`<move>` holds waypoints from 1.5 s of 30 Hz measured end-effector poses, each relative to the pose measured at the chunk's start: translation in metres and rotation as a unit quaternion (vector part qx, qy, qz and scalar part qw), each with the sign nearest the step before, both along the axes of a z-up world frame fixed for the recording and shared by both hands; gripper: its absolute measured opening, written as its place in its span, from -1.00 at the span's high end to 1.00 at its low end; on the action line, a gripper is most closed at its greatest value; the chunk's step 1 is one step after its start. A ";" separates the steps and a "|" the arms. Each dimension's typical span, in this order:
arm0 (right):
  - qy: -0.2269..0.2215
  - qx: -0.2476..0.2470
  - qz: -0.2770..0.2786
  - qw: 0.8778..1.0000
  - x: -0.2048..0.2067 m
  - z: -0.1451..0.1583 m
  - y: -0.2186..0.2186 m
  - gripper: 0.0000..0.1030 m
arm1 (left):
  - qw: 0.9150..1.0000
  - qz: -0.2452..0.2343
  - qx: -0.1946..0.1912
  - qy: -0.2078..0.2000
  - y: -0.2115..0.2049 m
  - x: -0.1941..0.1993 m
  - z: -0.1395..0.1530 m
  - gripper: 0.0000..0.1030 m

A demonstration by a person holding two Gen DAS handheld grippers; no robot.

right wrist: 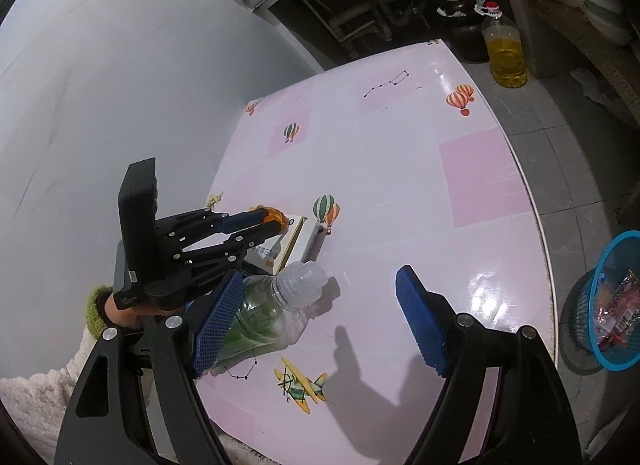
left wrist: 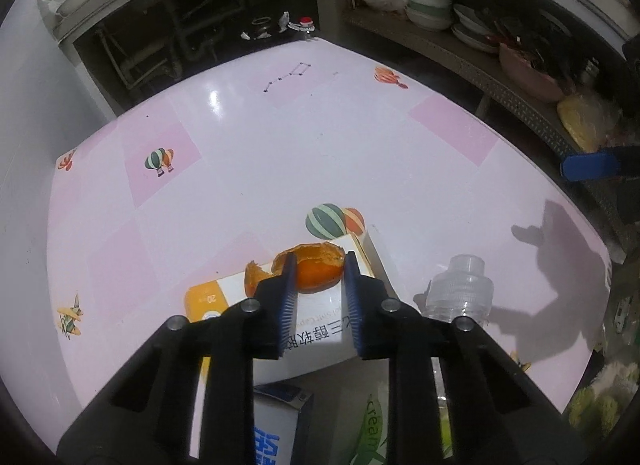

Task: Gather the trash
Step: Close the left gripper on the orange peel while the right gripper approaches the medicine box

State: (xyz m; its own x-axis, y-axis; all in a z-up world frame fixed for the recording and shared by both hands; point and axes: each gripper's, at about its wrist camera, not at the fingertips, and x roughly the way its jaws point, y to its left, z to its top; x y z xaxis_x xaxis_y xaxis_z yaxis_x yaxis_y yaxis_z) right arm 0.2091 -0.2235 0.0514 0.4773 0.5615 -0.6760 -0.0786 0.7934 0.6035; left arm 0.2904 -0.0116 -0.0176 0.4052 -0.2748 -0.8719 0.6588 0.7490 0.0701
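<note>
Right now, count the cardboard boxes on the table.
2: an orange-and-white box under the orange peel, and a blue-and-white box nearer the left camera. Others may be hidden behind the grippers.

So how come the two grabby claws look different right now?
The left gripper has its fingers pinched on the orange peel; the right gripper holds nothing. The left one's fingers are nearly together; the right one's are spread wide, with the bottle lying by one finger. Both have blue pads and black arms and hang over the pink table.
</note>
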 end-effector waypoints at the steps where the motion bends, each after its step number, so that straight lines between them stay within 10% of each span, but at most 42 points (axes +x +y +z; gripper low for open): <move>1: 0.001 0.000 0.000 1.000 0.000 0.000 0.000 -0.49 | 1.000 -0.004 0.004 -0.003 -0.001 -0.001 -0.001 0.61; 11: -0.001 -0.006 0.002 1.000 0.002 0.003 -0.001 -0.49 | 0.999 -0.009 0.010 -0.042 0.000 -0.010 0.012 0.81; 20: -0.042 -0.082 0.105 0.990 0.038 0.034 0.042 -0.49 | 0.991 0.095 -0.063 -0.067 0.060 -0.014 0.052 0.83; 33: -0.048 -0.276 0.405 0.870 0.111 0.010 0.192 -0.66 | 0.971 0.201 -0.114 -0.059 0.134 -0.046 0.051 0.83; 45: -0.019 -0.322 0.467 0.823 0.119 -0.026 0.221 -0.66 | 0.970 0.200 -0.126 -0.058 0.141 -0.047 0.052 0.83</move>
